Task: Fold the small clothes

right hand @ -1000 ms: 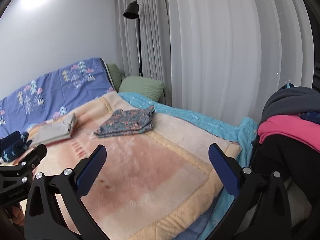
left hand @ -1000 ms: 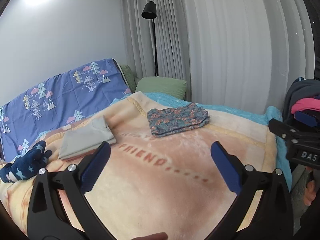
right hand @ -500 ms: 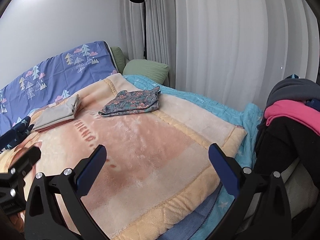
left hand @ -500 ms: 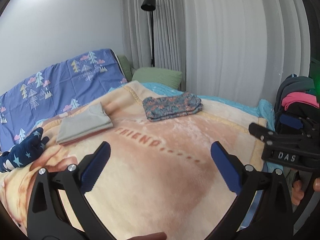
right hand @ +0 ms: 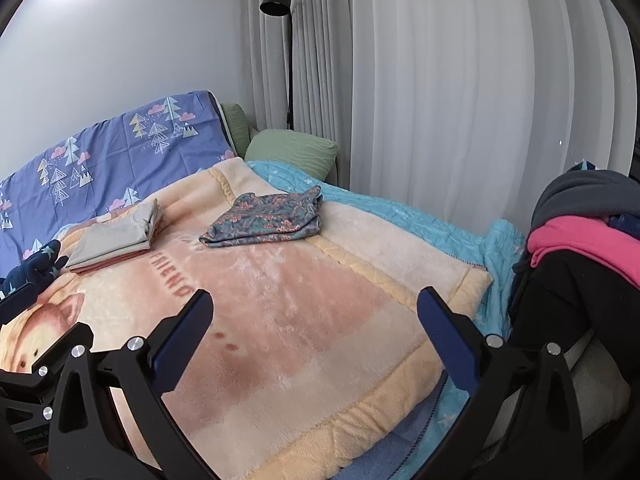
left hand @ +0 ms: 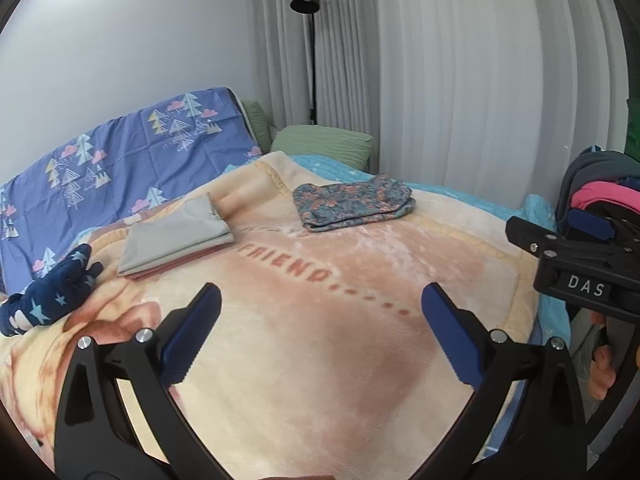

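Observation:
A folded floral garment lies at the far side of the peach blanket. Left of it sits a folded grey and pink stack. A navy star-patterned garment lies crumpled at the blanket's left edge. A pile of unfolded clothes, grey, pink and black, rests off the bed's right side. My left gripper hangs open above the blanket with nothing in it. My right gripper is open too, over the blanket's near right part, empty.
A blue patterned sheet covers the head of the bed, with green pillows beside it. A black floor lamp stands before white curtains. The right gripper's body and a hand show at the left view's right edge.
Both grippers have drawn back and tilted, so the bed sits lower and farther in view. The right gripper's body slid further into the left view. The clothes have not moved.

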### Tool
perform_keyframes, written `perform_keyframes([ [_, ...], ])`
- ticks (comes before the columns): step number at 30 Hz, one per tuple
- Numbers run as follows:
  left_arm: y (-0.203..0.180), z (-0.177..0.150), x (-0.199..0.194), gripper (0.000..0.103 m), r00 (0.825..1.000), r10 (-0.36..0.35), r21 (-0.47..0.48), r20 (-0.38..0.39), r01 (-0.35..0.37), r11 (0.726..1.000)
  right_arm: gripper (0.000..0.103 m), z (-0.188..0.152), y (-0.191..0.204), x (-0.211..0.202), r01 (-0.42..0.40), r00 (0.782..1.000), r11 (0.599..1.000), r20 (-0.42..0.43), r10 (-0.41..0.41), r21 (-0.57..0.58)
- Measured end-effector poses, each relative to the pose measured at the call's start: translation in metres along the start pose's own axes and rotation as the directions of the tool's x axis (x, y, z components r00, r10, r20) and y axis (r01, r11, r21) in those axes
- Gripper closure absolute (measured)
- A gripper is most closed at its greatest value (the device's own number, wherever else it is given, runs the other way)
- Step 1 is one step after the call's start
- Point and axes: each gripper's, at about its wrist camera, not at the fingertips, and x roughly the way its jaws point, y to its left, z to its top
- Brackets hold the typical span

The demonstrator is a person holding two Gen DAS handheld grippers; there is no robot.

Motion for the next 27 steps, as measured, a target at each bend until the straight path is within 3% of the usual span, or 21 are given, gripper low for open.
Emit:
perform_keyframes([
  [9,0.013,0.001,-0.003,0.002,0.999,0.053,-0.028,0.002,-0.052,0.998,0.001,0.004,0.011,0.002,-0.024,1.0,1.0,0.0,0.024,-0.019],
  [27,0.023,-0.005,0.005,0.002,0.997,0.062,-0.047,-0.04,-0.064,0.997,0.001,0.004,0.021,0.005,-0.024,1.0,0.999,-0.011,0.023,-0.043],
])
